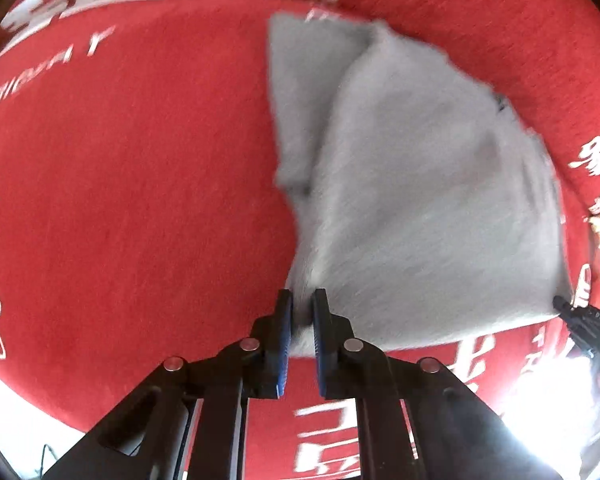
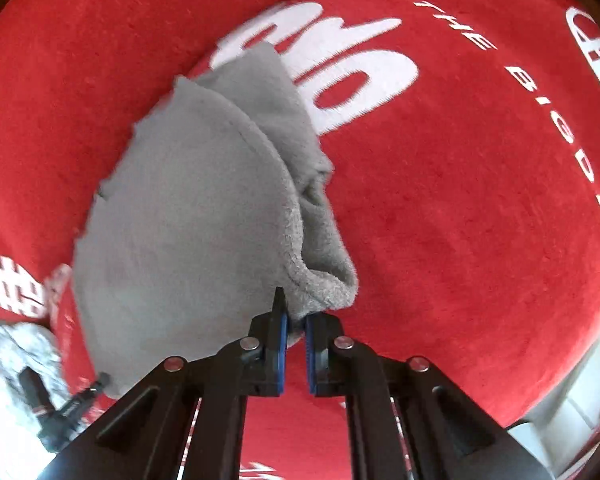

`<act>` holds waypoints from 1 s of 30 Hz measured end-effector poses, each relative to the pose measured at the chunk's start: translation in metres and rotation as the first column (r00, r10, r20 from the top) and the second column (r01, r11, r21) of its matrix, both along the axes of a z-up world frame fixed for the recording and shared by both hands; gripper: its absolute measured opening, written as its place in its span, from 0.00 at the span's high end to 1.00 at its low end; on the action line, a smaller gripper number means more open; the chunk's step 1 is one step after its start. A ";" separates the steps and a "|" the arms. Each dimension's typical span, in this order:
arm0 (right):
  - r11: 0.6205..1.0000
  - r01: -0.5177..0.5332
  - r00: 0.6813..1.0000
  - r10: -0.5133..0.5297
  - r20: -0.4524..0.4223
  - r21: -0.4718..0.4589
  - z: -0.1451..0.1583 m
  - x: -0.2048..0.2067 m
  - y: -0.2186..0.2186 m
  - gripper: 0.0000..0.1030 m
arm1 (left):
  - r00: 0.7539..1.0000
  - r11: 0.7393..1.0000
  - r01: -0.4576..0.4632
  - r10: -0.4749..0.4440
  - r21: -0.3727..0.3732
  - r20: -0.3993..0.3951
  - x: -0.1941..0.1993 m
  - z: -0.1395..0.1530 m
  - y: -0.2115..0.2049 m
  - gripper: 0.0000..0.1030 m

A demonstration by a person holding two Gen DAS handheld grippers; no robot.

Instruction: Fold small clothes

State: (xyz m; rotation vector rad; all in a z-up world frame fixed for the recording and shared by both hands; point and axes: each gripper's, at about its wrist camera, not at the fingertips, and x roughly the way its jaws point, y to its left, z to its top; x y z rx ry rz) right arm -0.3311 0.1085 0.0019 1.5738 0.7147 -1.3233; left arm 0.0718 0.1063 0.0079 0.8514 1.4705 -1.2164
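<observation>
Grey fleece cloth [image 1: 420,200] is the thing I am folding, and it lies on a red cover with white letters [image 1: 140,160], with its near edge lifted a little by my two tools. Closest to me, my left hand-held gripper [image 1: 302,312] is squeezed almost shut on one near corner of the cloth, and a thin bit of grey sits between its blue pads [image 1: 285,332]. My right hand-held gripper [image 2: 294,322] is also pinched narrow, and it holds the other near corner, where the fuzzy hem rolls over into a little loop. From the left camera I can see the black tip of the right one touching the far right corner of that near edge. The cloth looks soft, light and floppy. It sags between my two grips and will not keep a shape by itself. It looks fluffy, so I think it will not slip out easily, but a thin pinch could pull free if I tug hard. The corners are the best places to hold, right on the hem where it is thicker. Farther away, the cloth already lies doubled, with one grey layer peeking out from under the top one. Beyond that there is only red cover and big white letters.
</observation>
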 end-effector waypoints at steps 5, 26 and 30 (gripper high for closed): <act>1.000 -0.017 0.999 0.018 -0.048 0.022 0.002 0.000 0.008 0.85 | 1.000 1.000 0.025 -0.025 -0.009 0.006 0.006 0.008 0.000 0.88; 0.973 -0.207 0.978 0.202 -0.056 -0.101 0.010 0.098 -0.070 0.84 | 0.985 0.986 0.089 -0.067 -0.138 0.157 -0.011 -0.004 -0.149 0.87; 0.982 -0.160 0.987 0.158 -0.029 -0.098 0.005 0.085 -0.067 0.84 | 0.989 0.991 0.053 -0.034 -0.125 0.147 0.004 -0.003 -0.144 0.68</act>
